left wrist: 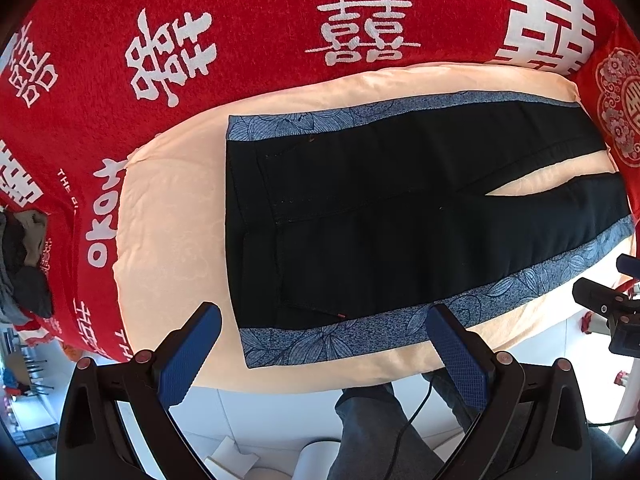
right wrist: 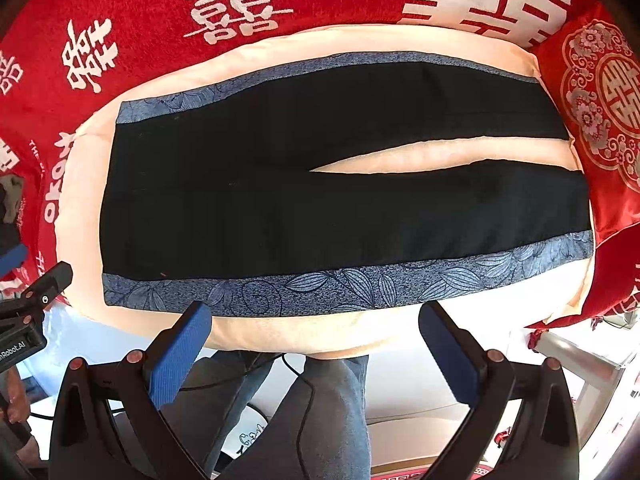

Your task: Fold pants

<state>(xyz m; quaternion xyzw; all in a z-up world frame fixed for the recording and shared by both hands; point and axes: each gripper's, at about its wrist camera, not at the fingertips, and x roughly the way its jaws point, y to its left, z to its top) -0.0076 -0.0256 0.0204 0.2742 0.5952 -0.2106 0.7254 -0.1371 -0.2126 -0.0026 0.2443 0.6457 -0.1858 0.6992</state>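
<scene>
Black pants [left wrist: 380,216] with blue floral side stripes lie flat on a cream cushion [left wrist: 172,216], waistband to the left, legs to the right with a narrow gap between them. In the right wrist view the pants [right wrist: 320,208] span the cushion [right wrist: 280,332]. My left gripper [left wrist: 322,320] is open and empty, hovering above the near blue stripe by the waistband corner. My right gripper [right wrist: 316,320] is open and empty, hovering at the near stripe's edge mid-length. The right gripper's body [left wrist: 608,308] shows at the right edge of the left wrist view.
A red blanket [left wrist: 240,40] with white characters lies under and behind the cushion. A red embroidered pillow [right wrist: 600,120] sits at the leg ends. Dark clothes [left wrist: 24,264] are piled at far left. The person's legs [right wrist: 320,420] and a cable are below.
</scene>
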